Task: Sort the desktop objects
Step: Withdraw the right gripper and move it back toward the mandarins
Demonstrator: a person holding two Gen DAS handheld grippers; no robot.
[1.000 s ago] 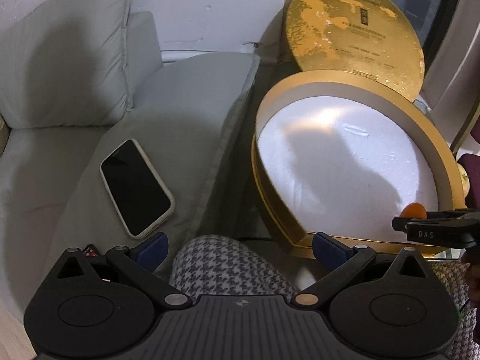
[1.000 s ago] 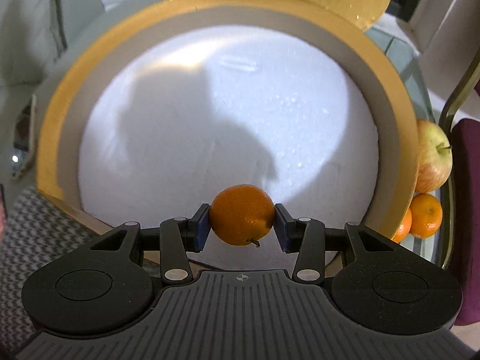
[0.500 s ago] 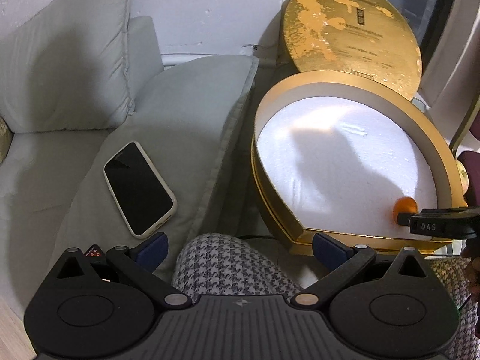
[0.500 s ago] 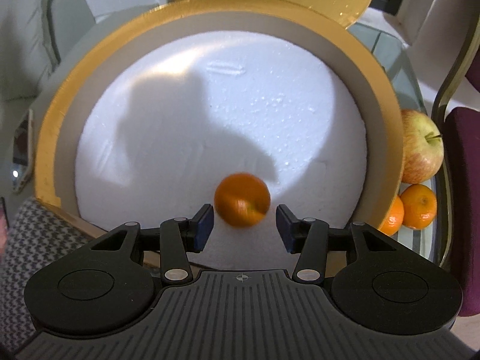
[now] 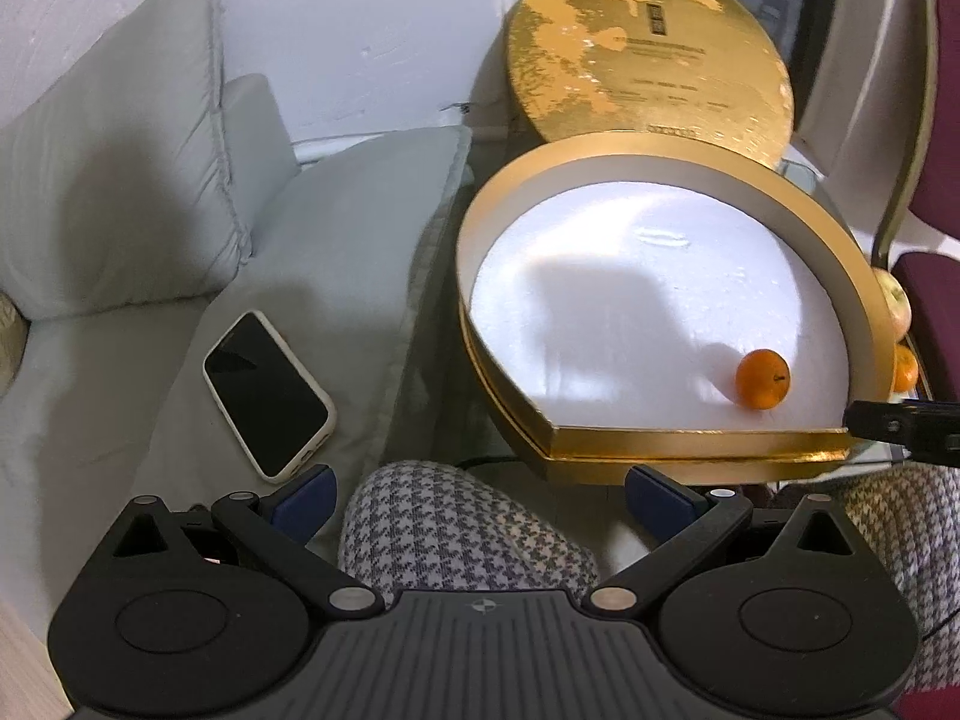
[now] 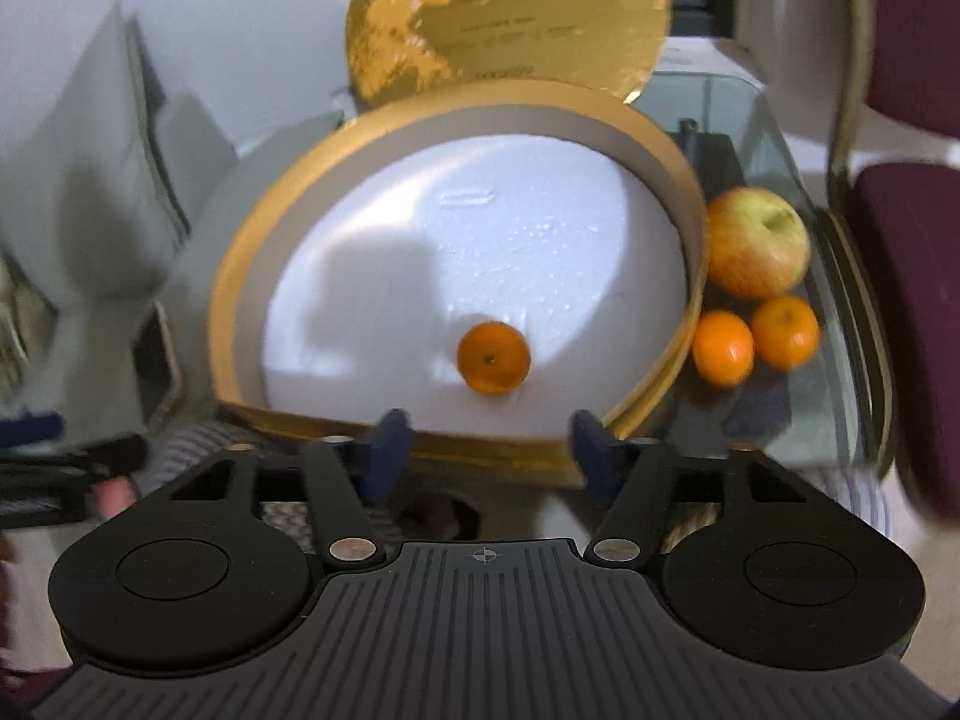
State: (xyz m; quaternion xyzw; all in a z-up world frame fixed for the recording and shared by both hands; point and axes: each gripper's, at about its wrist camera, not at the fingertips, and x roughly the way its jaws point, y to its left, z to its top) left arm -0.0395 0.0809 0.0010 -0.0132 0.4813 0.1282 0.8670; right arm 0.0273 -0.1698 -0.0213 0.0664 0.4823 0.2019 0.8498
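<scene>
A small orange [image 6: 494,356] lies alone on the white foam floor of the round gold box [image 6: 240,276], near its front right; the left wrist view has the orange [image 5: 762,377] and box rim [image 5: 690,441] too. My right gripper [image 6: 487,450] is open and empty, hovering at the box's front edge, and its tip [image 5: 900,423] pokes in at the right. Beside the box on the glass lie two more oranges [image 6: 723,347] [image 6: 785,330] and an apple [image 6: 757,243]. My left gripper [image 5: 480,498] is open and empty above a houndstooth knee [image 5: 456,534].
The gold lid [image 5: 648,48] leans upright behind the box. A phone [image 5: 268,394] lies face up on a grey sofa cushion [image 5: 336,228] to the left. A maroon chair [image 6: 900,228] stands at the right of the glass table [image 6: 840,396].
My right gripper opened and let the orange drop onto the foam, then pulled back from the box. The left gripper stayed open and shifted only slightly.
</scene>
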